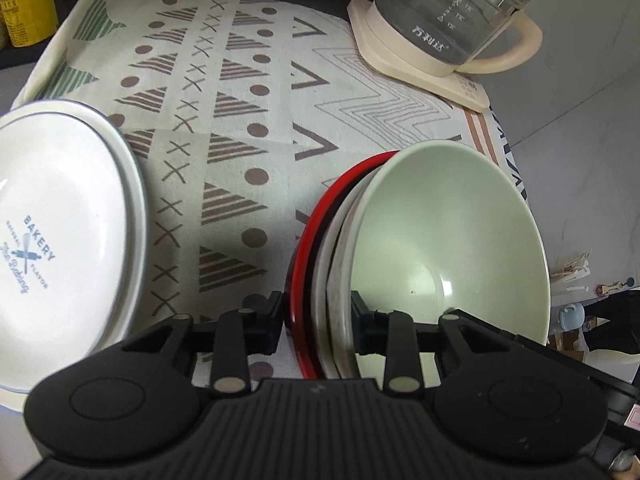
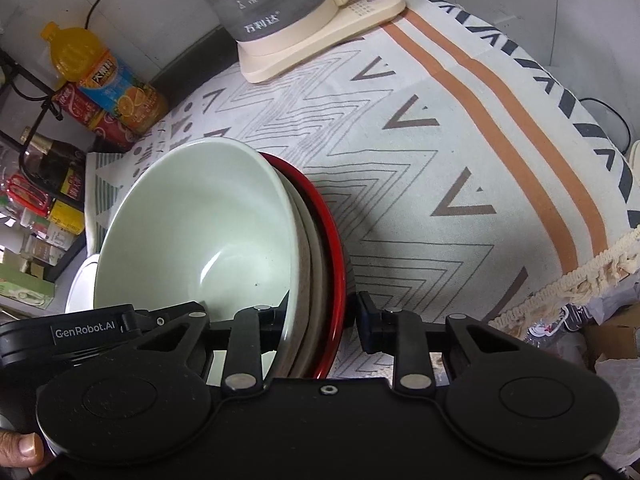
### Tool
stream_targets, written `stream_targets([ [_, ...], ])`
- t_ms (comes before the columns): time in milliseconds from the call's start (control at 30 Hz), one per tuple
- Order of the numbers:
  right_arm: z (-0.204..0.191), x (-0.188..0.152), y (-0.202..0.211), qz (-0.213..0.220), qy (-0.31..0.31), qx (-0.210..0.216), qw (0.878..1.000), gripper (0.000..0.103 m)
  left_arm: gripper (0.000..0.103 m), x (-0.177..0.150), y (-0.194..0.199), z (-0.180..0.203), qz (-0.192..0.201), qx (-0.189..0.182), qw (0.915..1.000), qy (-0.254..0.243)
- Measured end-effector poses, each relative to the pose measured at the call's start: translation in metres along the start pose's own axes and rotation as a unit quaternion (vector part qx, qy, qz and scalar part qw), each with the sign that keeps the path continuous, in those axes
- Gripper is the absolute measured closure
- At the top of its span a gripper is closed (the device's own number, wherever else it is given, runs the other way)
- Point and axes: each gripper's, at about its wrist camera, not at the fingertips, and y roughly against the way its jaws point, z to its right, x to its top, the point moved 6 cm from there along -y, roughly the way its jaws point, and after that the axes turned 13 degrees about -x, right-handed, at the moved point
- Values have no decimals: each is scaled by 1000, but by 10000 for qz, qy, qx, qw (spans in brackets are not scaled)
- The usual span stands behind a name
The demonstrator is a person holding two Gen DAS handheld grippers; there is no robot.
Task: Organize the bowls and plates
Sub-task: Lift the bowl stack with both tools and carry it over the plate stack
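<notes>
Nearest the lens in each wrist view are the black jaws, and both pinch the same nested stack from opposite sides: the left gripper has one finger outside the red-rimmed dish and one inside the pale green bowl, and the right gripper mirrors it, with the green bowl on its left pad and the red rim toward its right. Between red dish and green bowl sits at least one whitish dish, edge-on; I cannot count more. The stack stands toward the near edge of the counter's patterned cloth, whether lifted or resting I cannot tell. A white "Bakery" plate lies at the counter's left edge, and a glass kettle on its cream base sits at the far right corner, with bottles at the far left. The risk as I judge it: the pads grip loose nested rims, so uneven lifting by the two hands could tilt the stack and let an inner dish slide out, or swing it into the white plate.
</notes>
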Motion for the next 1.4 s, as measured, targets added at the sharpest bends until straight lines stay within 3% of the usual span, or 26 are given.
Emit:
stream_targets([
  [400, -42, 22, 23, 227, 360, 298, 9987, 75, 72, 27, 55, -15, 582, 78, 9981, 179],
  [700, -95, 30, 36, 331, 796, 609, 9944, 75, 72, 38, 105, -47, 1001, 270, 9937, 436],
  [1133, -186, 18, 45, 262, 1539, 1036, 9823, 75, 72, 33, 169, -113, 1568, 445, 9806, 1090],
  [1400, -229, 3, 39, 94, 1956, 1111, 9743, 75, 72, 23, 183, -146, 1641, 529, 9746, 1427],
])
